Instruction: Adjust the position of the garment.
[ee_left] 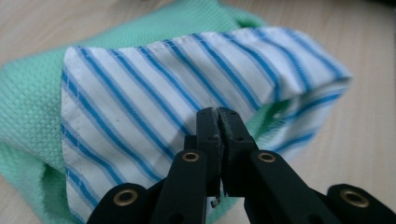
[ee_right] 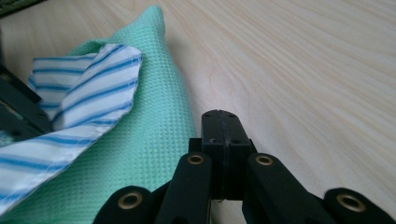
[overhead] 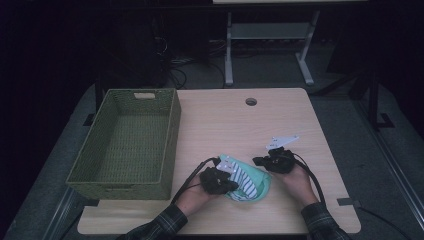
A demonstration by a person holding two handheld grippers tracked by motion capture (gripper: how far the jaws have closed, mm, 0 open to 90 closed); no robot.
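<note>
Both tongs are pressed together: the left tongs (ee_left: 218,112) pinch the striped cloth (ee_left: 154,93), while the right tongs (ee_right: 220,114) sit closed at the edge of the green cloth (ee_right: 149,140). These cloths lie bundled on the table (overhead: 280,120) near its front edge, right of the wicker basket (overhead: 172,130).

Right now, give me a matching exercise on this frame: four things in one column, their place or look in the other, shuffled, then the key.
Things:
1. woven basket
2. green cloth
3. striped cloth
4. round hole

Place or look:
A. white with blue stripes, lying on the mint fabric
B. near the far edge of the tabletop
C. olive green, on the left part of the table
D. mint waffle weave, directly on the wood between the two grippers

Pairs: 1-C, 2-D, 3-A, 4-B
</note>
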